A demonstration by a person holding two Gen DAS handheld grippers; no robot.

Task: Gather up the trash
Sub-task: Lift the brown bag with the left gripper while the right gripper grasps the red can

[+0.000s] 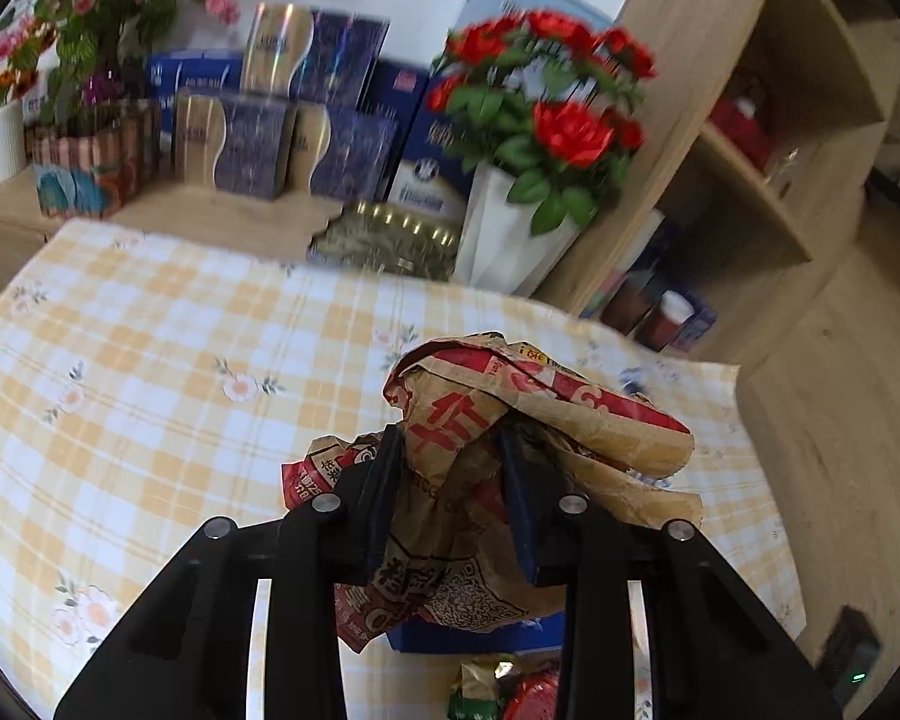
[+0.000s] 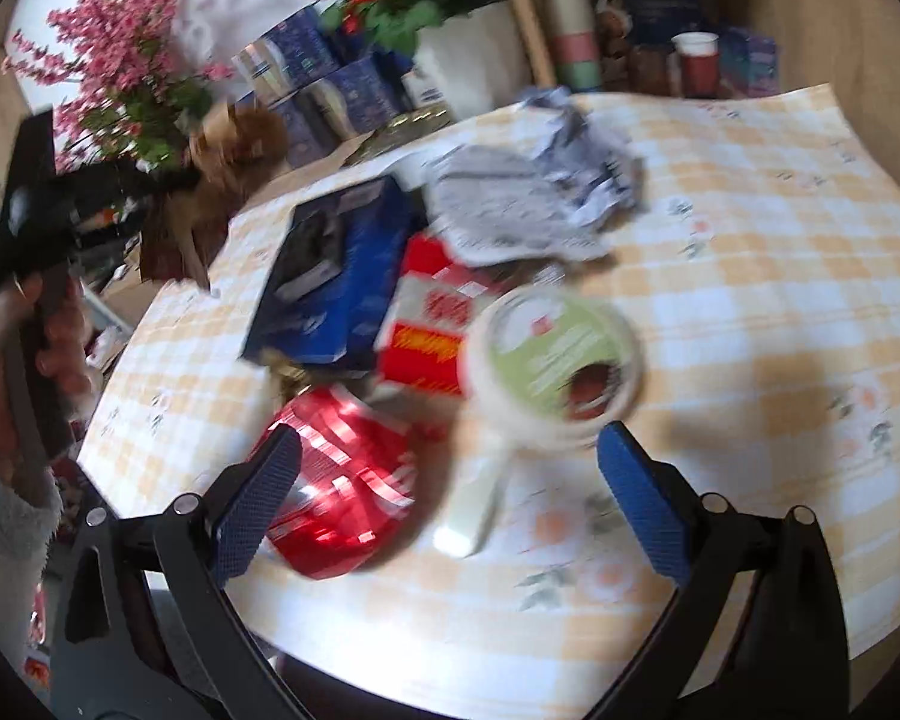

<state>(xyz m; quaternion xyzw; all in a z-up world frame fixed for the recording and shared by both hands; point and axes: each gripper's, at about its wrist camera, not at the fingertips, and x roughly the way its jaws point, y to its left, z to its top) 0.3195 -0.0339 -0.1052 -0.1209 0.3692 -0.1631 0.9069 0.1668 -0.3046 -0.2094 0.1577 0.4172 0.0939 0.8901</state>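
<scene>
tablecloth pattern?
Yellow-and-white check with small flowers on the tablecloth; clearest in the left wrist view.

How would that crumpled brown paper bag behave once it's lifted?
Probably light and floppy: the crumpled paper bag sags over both sides of the left gripper pinching it. Its creased folds likely crush further rather than spring back, and loose flaps may swing or snag.

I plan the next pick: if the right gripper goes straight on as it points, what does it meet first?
Probably the white cup with the green lid, lying just ahead of the open right gripper; the crushed red can sits beside its left finger. Blur makes depth uncertain.
</scene>
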